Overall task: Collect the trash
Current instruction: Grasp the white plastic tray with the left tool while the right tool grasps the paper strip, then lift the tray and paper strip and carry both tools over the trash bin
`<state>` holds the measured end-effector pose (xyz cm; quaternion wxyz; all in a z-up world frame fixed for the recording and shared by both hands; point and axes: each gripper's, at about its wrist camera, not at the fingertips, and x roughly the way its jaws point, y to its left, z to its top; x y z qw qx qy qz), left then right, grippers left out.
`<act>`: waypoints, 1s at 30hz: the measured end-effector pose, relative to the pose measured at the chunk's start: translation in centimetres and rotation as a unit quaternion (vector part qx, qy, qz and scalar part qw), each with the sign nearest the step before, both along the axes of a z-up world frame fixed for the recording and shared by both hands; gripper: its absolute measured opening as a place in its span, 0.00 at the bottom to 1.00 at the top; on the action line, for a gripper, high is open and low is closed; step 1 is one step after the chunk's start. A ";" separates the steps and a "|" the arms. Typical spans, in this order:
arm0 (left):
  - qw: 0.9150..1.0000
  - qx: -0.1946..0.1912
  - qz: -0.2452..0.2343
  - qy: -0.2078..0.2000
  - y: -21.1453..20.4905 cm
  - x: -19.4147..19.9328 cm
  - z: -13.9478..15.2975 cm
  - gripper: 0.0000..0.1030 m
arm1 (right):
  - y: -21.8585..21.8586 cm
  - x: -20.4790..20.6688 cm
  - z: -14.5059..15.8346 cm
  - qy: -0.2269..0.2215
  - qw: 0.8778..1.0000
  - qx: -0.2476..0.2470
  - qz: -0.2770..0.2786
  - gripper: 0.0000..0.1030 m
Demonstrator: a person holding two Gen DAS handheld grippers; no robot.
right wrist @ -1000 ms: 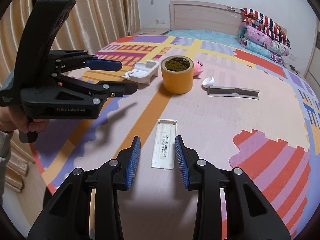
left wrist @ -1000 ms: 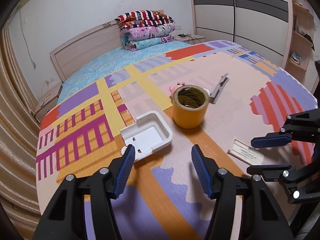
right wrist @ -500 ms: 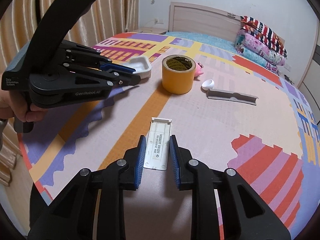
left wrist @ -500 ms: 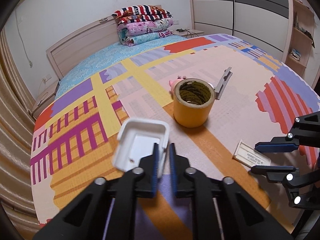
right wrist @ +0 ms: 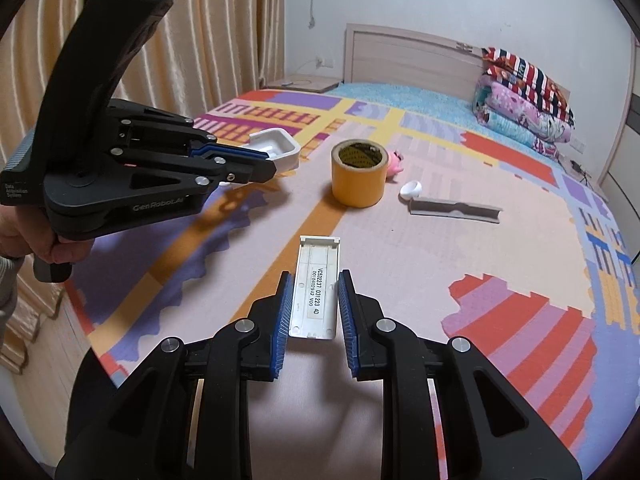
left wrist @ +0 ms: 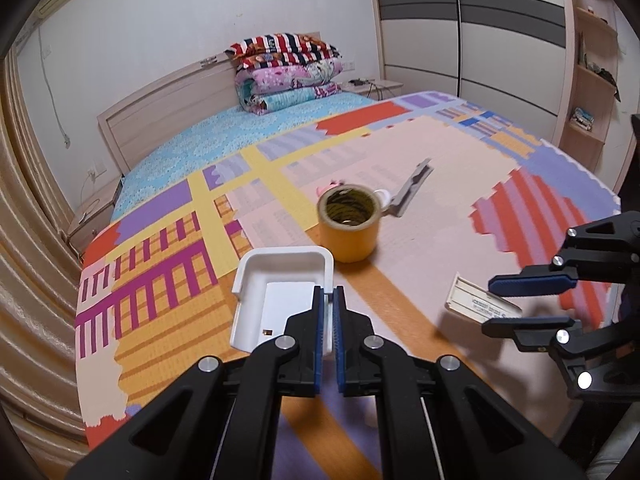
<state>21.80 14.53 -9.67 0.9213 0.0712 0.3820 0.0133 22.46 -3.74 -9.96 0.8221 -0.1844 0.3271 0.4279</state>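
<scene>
My left gripper (left wrist: pixel 328 296) is shut on the near wall of a white plastic tray (left wrist: pixel 280 292) and holds it above the bed; it shows in the right wrist view too (right wrist: pixel 276 148). My right gripper (right wrist: pixel 314 284) has closed on the sides of a flat white plastic cover with a printed label (right wrist: pixel 316 288), lifted off the bedspread; it also shows in the left wrist view (left wrist: pixel 480 300). A yellow tape roll (right wrist: pixel 358 176) stands upright further up the bed (left wrist: pixel 350 224).
A grey plastic strip (right wrist: pixel 456 210), a small white cap (right wrist: pixel 412 189) and a pink toy (right wrist: pixel 394 162) lie past the tape roll. Folded quilts (left wrist: pixel 288 68) are stacked at the headboard. Curtains (right wrist: pixel 200 40) hang on the left, a wardrobe (left wrist: pixel 500 32) stands right.
My left gripper closed on the white tray's wall and lifted it. My right gripper narrowed onto the labelled cover and raised it off the bed.
</scene>
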 end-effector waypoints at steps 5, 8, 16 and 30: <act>1.000 0.005 -0.008 -0.012 -1.9 -2.1 1.1 0.04 | -1.3 -0.8 0.9 -0.007 1.000 0.008 0.005 0.23; 1.000 0.006 -0.013 -0.021 -2.9 -3.4 1.7 0.04 | -2.2 -1.5 1.5 -0.012 1.000 0.014 0.008 0.23; 0.999 0.005 -0.031 -0.039 -6.6 -7.5 3.3 0.04 | -5.0 -4.3 2.4 -0.022 0.999 0.019 0.023 0.23; 0.998 -0.012 -0.052 -0.026 -11.9 -12.7 2.8 0.04 | -9.2 -8.9 1.6 -0.016 0.999 0.012 0.049 0.23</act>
